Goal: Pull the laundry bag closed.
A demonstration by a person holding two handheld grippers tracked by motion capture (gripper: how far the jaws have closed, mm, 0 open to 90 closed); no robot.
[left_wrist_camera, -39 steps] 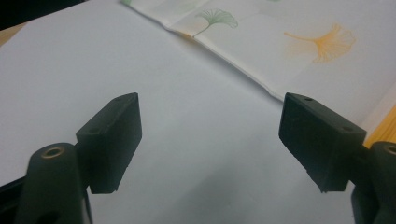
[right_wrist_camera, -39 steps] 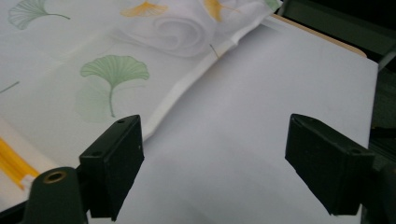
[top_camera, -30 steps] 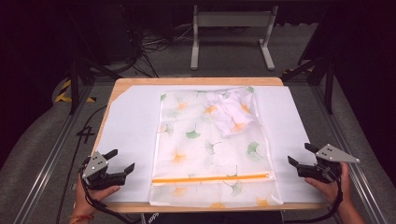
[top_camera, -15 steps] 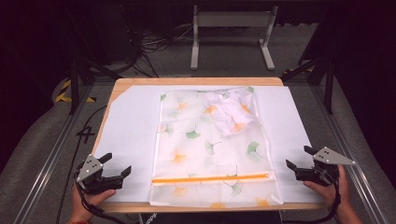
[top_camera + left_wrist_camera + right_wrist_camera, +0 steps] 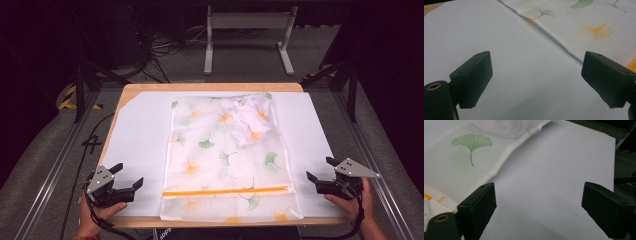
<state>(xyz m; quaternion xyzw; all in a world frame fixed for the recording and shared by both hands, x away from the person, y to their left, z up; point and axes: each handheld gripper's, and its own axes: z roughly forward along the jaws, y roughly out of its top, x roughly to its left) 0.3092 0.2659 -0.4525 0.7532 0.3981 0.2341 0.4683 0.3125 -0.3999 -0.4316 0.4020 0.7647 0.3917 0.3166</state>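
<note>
Both tools have drawn slightly back toward the near table edge since the earlier frames, their jaws having just been opening; the left tool (image 5: 126, 176) and right tool (image 5: 320, 170) now stand apart, nothing between them. A mesh laundry bag (image 5: 225, 160) printed with ginkgo leaves lies flat mid-table (image 5: 125, 97) on white paper (image 5: 140, 140), orange zipper (image 5: 225, 191) apparently closed, a white garment (image 5: 247, 117) bunched at its far corner. Risk: pinching thin mesh may catch the paper too and drag it.

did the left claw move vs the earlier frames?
Yes. The left claw slid slightly toward the table's near edge, away from the mesh bag; jaws just opened wider, nothing between them.
</note>
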